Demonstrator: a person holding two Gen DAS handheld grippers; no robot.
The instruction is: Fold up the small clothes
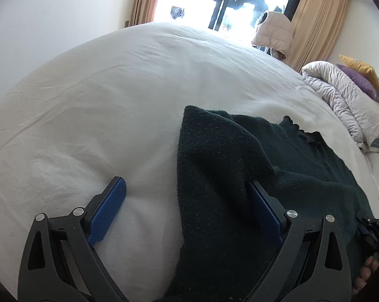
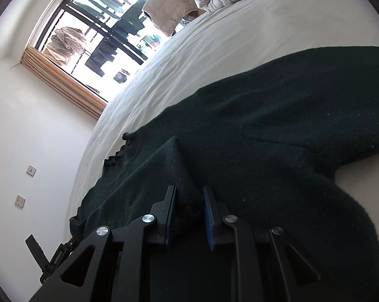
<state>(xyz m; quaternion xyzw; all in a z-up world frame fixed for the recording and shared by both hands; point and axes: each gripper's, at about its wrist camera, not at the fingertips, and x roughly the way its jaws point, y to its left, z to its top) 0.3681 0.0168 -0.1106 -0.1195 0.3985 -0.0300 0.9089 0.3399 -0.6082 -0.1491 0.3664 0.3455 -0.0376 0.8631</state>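
A dark green knitted sweater (image 1: 239,163) lies spread on a white bed (image 1: 113,95). My left gripper (image 1: 186,186) is open wide. Its left finger presses on the bare sheet and its right finger sits on the sweater's edge, which lies between the two. In the right wrist view the sweater (image 2: 277,115) fills the middle, one sleeve folded over the body. My right gripper (image 2: 189,196) is nearly closed, pinching a raised fold of the sweater between its blue pads.
A rumpled pale duvet (image 1: 340,100) with purple and yellow pillows lies at the bed's right end. A window with tan curtains (image 1: 317,22) stands beyond the bed. The other gripper's body (image 1: 373,229) shows at the lower right of the left wrist view.
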